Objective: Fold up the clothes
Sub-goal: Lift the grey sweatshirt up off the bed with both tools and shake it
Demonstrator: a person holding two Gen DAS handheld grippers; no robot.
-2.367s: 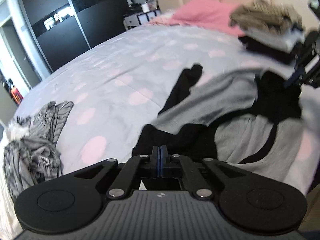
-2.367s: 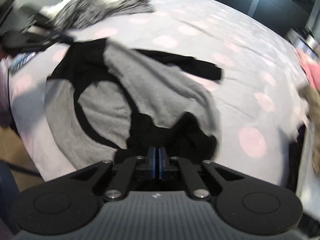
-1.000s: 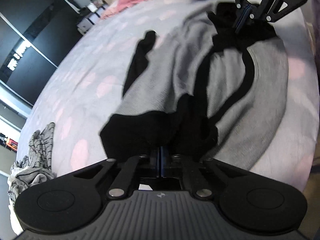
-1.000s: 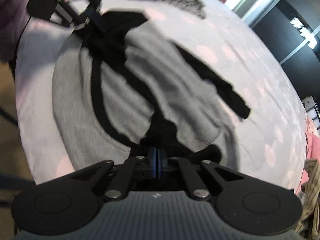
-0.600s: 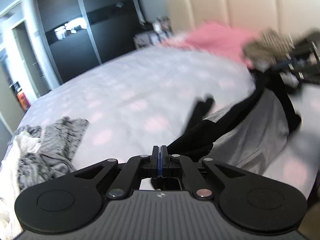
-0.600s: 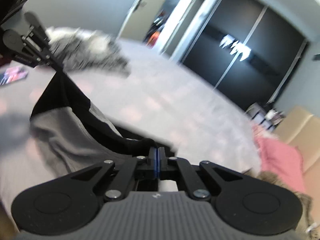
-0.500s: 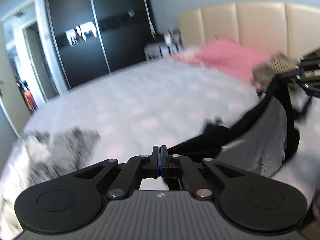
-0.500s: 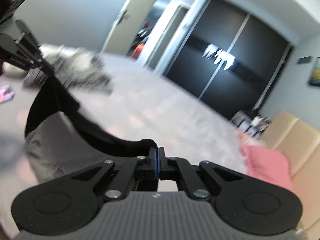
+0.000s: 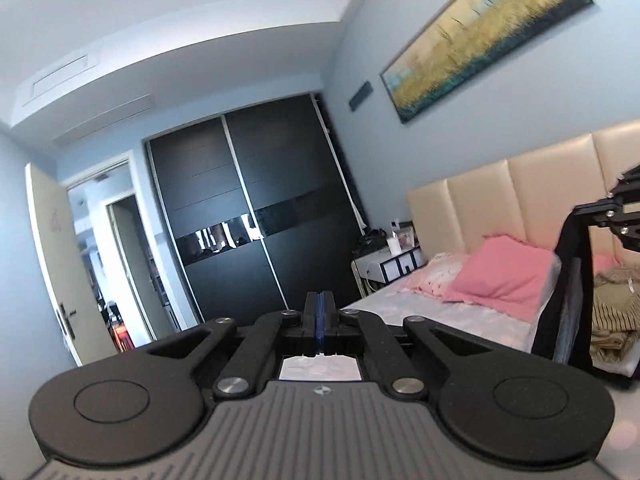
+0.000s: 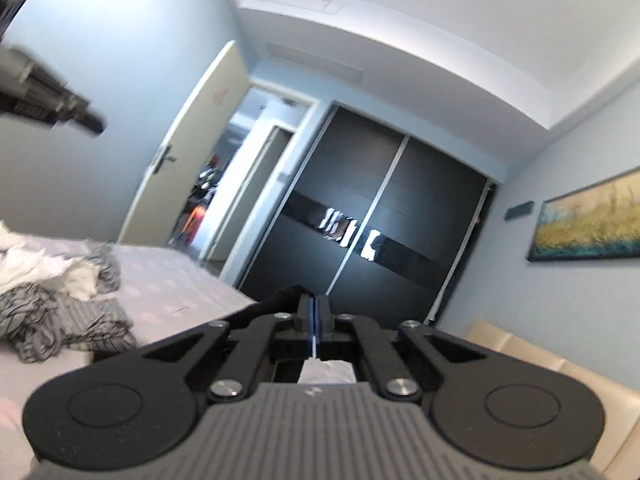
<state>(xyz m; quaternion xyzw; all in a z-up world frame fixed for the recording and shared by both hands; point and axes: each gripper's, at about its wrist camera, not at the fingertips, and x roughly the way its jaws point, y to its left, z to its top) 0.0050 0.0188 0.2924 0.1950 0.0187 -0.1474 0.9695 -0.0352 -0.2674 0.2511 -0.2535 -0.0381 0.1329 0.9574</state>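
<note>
Presently both grippers, left gripper (image 9: 319,312) and right gripper (image 10: 315,316), pinch shut on the black-and-grey garment (image 9: 568,292), which hangs limp above the bed (image 9: 420,304). Soft, light; hold at corners.

right tool (image 10: 316,312): closed, black garment (image 10: 272,304) at tips | crumpled clothes (image 10: 60,304) left on bed (image 10: 180,284)
</note>
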